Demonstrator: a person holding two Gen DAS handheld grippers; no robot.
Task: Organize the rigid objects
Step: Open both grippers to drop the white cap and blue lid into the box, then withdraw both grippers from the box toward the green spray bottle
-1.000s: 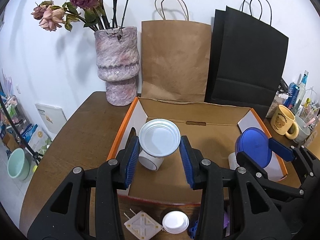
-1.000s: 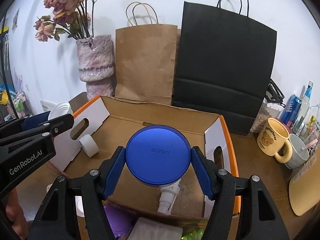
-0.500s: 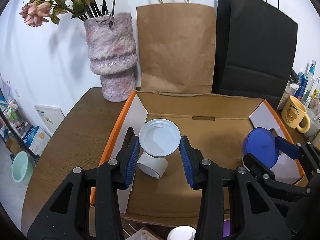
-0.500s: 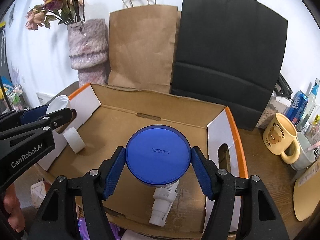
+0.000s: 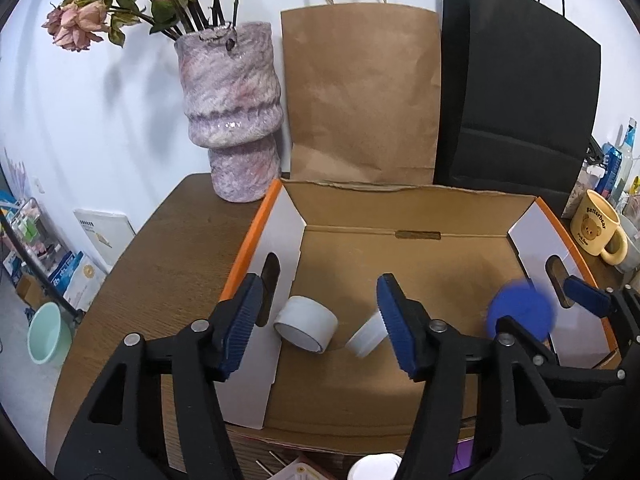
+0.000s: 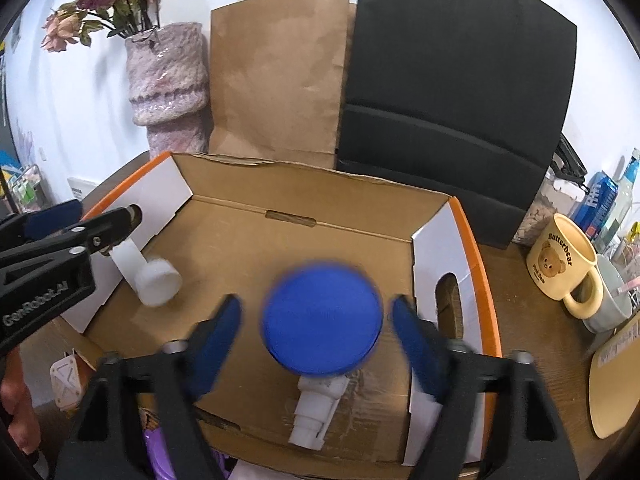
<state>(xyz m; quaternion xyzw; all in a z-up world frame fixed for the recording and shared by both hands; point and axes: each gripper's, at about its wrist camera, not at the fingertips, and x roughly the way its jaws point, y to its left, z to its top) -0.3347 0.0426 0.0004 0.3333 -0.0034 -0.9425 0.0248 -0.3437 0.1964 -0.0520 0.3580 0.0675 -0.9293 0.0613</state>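
Opening, the right gripper (image 6: 316,320) had its fingers spread, the blurred blue lid (image 6: 322,320) lying free between them. The left gripper (image 5: 320,324) was opening too, and the white jar (image 5: 366,334) lay beside its right finger inside the cardboard box (image 5: 416,200).

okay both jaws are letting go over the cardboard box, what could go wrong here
1. The blue-lidded container is blurred between the opening jaws of the right gripper, apparently dropping. It may land on the white bottle lying right under it and tip or bounce.
2. The white jar, clear of the opening left gripper, lies tilted beside the tape roll; either could roll.
3. The right gripper works close to the cardboard box side flap and could snag it.
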